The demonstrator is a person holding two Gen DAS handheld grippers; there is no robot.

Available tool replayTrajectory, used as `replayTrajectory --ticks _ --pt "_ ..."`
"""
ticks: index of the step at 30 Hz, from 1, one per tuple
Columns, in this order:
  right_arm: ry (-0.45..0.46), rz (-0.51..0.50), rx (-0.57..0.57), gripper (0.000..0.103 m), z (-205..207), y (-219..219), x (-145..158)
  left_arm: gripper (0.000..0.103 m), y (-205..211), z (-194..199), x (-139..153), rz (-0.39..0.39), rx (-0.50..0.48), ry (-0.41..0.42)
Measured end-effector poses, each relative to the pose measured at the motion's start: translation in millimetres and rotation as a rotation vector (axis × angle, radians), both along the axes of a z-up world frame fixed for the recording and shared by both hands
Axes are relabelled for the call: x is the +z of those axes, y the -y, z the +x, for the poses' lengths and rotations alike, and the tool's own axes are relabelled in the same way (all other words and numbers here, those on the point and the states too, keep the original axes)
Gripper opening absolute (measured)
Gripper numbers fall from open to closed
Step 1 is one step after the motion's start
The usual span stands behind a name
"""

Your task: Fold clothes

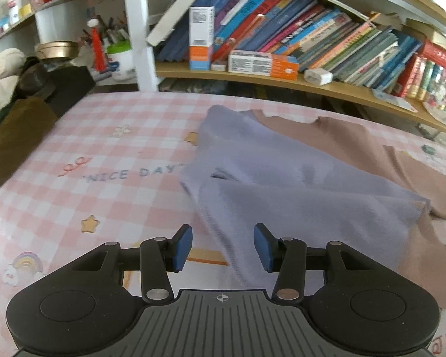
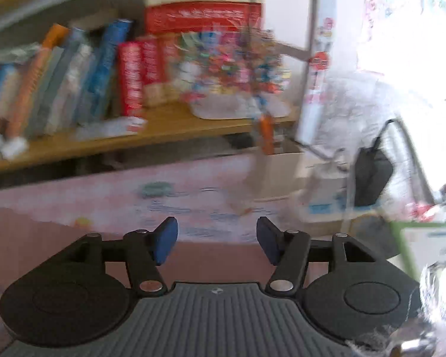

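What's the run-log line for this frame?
left tongs: open, above lilac cloth | right tongs: open, empty | brown garment: under cloth

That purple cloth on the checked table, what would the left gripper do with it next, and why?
Probably ease forward and down to pinch the purple cloth's near edge. The left gripper is open and holds nothing, and that edge runs right between its fingers. The cloth lies rumpled, partly over a brown garment, so it needs lifting clear before folding.

I see a soft, matt lavender fleece cloth lying on a smooth brown cotton garment. The pink checked tablecloth looks glossy, perhaps vinyl; the curved wooden bookshelf is matt.
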State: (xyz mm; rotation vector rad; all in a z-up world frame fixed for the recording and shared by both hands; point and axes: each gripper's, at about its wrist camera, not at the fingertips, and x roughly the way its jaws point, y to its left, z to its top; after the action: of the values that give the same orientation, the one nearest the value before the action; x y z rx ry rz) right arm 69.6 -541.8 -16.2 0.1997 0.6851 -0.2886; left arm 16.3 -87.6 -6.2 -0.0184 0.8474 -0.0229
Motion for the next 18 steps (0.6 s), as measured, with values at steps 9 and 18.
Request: replayTrajectory --ticks 9,18 --pt "-0.112 0.406 0.348 0.060 -36 -69 -13 0.046 -4 -5 -11 -0.093 0.018 -0.066" --pt "-0.199 0.413 0.411 0.060 -46 -100 -32 0.044 -10 4 -30 -0.153 0.073 -0.115"
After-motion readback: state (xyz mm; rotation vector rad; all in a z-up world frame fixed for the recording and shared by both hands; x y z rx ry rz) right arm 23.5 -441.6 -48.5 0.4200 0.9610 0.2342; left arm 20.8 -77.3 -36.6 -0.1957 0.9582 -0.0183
